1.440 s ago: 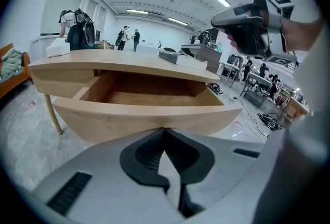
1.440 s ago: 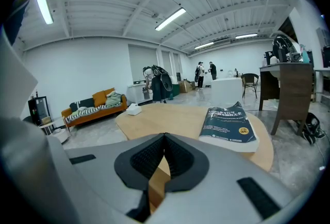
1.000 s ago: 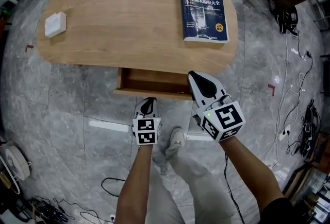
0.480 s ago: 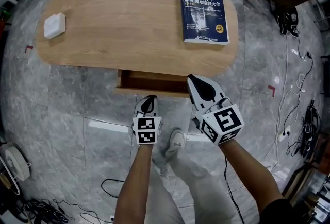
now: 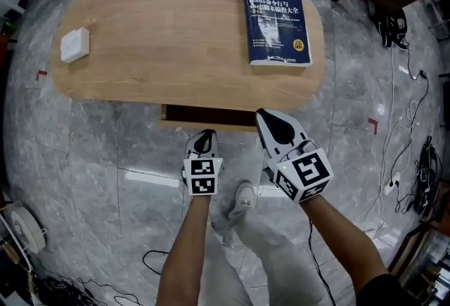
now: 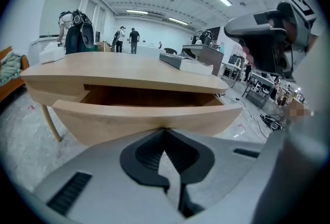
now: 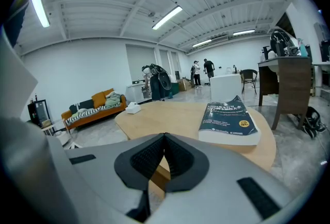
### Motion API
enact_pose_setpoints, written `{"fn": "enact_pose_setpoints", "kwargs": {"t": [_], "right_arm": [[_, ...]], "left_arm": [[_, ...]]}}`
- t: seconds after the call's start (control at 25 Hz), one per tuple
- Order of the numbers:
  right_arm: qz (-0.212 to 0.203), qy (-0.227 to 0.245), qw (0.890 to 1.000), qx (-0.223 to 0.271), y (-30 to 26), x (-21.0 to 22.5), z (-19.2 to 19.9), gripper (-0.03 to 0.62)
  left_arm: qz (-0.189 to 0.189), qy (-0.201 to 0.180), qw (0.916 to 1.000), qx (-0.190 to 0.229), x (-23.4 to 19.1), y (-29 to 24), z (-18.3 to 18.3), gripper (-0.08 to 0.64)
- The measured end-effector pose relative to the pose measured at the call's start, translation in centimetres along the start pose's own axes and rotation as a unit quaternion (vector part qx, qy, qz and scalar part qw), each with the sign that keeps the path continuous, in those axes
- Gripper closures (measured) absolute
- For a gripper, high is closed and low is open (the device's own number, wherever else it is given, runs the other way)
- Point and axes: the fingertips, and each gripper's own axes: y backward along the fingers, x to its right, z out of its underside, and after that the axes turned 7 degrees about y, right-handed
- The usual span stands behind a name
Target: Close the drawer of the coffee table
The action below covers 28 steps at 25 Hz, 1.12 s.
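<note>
One oval coffee table (image 5: 176, 37) fills the upper half of the head view, and its drawer (image 5: 207, 115) shows as a thin strip jutting from the table's lower edge, mid-frame, nearly home by the look of it. At upper right lies a blue book (image 5: 276, 16).

Both grippers sit below the table's edge with their jaws pressed together, nothing held. The left gripper (image 5: 204, 134) noses right up to the drawer front (image 6: 144, 120); contact or just shy, too close to call. The drawer front runs left to right, so the push goes straight up-frame. The right gripper (image 5: 269, 117) is at the drawer's right end, looking over the tabletop. A small white box (image 5: 74, 44) sits upper left.
</note>
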Motion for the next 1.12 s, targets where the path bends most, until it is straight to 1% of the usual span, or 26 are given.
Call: {"fn": "enact_pose_setpoints", "kwargs": {"t": [0.24,0.44,0.56,0.76,0.92,1.12], "right_arm": [[-0.001,0.0,1.0,-0.001,0.1,0.3,0.1,0.58],[0.002,-0.003,1.0,0.002,0.2,0.9,0.2,0.581],[0.003,-0.004,1.0,-0.001,0.4,1.2,0.4,0.58],[0.007,-0.013,1.0,-0.003,0.6,1.7,0.9,0.581],[0.013,-0.018,1.0,-0.003,0.9,2.1,1.2,0.58],[0.017,-0.02,1.0,-0.008,1.1,2.6,1.7,0.581]], "left_arm": [[-0.002,-0.003,1.0,0.0,-0.5,-1.3,-1.5,0.558],[0.003,-0.012,0.9999,-0.004,-0.8,-2.5,-2.7,0.558],[0.005,-0.007,0.9999,-0.006,-0.7,-3.0,-3.1,0.558],[-0.002,0.001,1.0,-0.004,-0.9,-3.5,-3.7,0.558],[0.002,0.019,0.9998,-0.003,-1.0,-4.0,-4.2,0.558],[0.002,0.01,0.9999,-0.002,-1.1,-4.6,-4.8,0.558]]}}
